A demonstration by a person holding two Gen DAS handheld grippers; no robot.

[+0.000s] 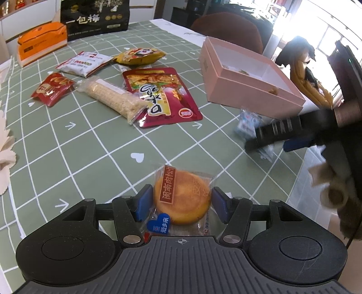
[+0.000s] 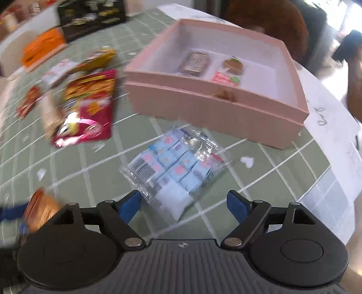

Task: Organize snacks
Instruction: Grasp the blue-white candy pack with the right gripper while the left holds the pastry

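Observation:
My left gripper is shut on a round golden pastry in a clear wrapper, its blue pads pressing both sides. My right gripper is open just above a clear packet of small blue and pink candies on the green checked tablecloth; in the left wrist view it shows blurred over that packet. An open pink box stands behind the packet and holds a few small wrapped snacks. The box also shows in the left wrist view.
Loose snacks lie mid-table: a large red pouch, a clear bag of beige noodles, a small red packet, a white packet, a yellow bag. An orange box and black bag stand at the back.

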